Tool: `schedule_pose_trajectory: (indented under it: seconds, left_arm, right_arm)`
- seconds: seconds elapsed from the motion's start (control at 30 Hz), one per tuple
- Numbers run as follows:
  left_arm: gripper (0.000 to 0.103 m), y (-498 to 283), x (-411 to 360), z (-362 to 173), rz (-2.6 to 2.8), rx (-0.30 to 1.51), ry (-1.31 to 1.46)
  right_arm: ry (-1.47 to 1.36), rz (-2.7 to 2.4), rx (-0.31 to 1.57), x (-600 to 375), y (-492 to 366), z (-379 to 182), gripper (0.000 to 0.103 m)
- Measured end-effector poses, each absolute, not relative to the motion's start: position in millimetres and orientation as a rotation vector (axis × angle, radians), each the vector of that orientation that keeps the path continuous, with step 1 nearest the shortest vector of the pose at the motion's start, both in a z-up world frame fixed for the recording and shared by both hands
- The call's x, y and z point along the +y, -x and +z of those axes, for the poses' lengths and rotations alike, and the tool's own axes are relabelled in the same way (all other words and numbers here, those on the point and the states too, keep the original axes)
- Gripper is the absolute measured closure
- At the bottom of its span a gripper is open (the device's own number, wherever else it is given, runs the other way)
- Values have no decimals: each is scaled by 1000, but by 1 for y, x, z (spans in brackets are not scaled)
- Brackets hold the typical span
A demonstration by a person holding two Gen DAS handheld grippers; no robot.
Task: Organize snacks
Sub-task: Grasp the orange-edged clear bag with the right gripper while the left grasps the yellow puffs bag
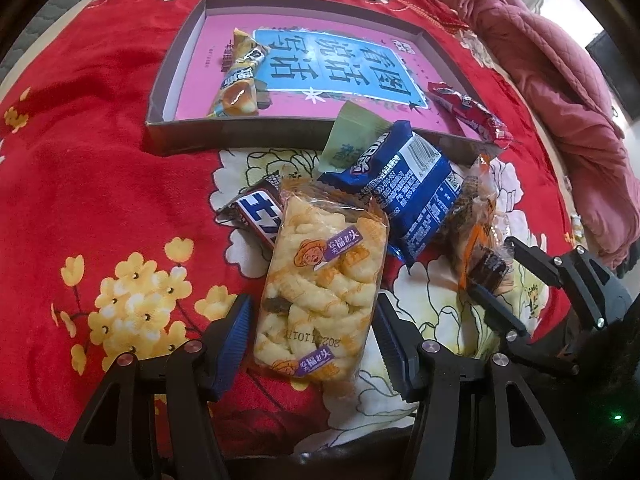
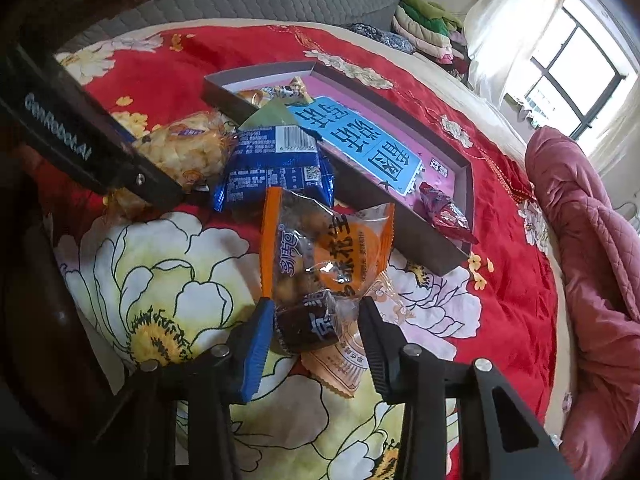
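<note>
A shallow box (image 1: 160, 92) (image 2: 440, 252) with a pink and blue printed bottom lies on the red flowered bedspread. It holds a long yellow snack bar (image 1: 240, 76); a red packet (image 1: 468, 114) (image 2: 444, 210) lies over its near rim. My left gripper (image 1: 310, 334) is open, its jaws on both sides of a clear bag of puffed rice snacks (image 1: 324, 292) (image 2: 188, 152). My right gripper (image 2: 314, 338) (image 1: 496, 276) is open around a small dark brown snack (image 2: 308, 326) (image 1: 490, 268). An orange peanut packet (image 2: 324, 248), a blue packet (image 1: 404, 188) (image 2: 276, 168), a green packet (image 1: 348, 136) and a dark chocolate bar (image 1: 256, 212) lie nearby.
A pink quilted blanket (image 1: 560, 92) (image 2: 592, 240) is bunched along the right side of the bed. Folded clothes (image 2: 428, 28) are stacked at the far end near a window (image 2: 576, 76). A pale orange wrapper (image 2: 340, 364) lies under the dark snack.
</note>
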State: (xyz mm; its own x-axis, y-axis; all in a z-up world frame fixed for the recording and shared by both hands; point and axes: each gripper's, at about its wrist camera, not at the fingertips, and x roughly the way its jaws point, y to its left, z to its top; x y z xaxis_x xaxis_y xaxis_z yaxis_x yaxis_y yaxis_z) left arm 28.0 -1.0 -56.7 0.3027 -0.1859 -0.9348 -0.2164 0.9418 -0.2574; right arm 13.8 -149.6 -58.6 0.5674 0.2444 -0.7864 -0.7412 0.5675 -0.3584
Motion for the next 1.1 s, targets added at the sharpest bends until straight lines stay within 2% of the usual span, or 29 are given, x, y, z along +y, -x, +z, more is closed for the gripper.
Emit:
schedule_pose_trajectory:
  seconds: [0.43, 0.53, 1.1]
  left_arm:
    - [42, -29, 2, -60, 28, 1239, 389]
    - [50, -28, 5, -60, 24, 1231, 408]
    - [52, -24, 9, -57, 15, 1214, 434]
  right_arm:
    - [481, 691, 827, -175, -36, -43, 69]
    - [441, 698, 840, -179, -39, -42, 70]
    - [444, 690, 868, -170, -45, -54, 71]
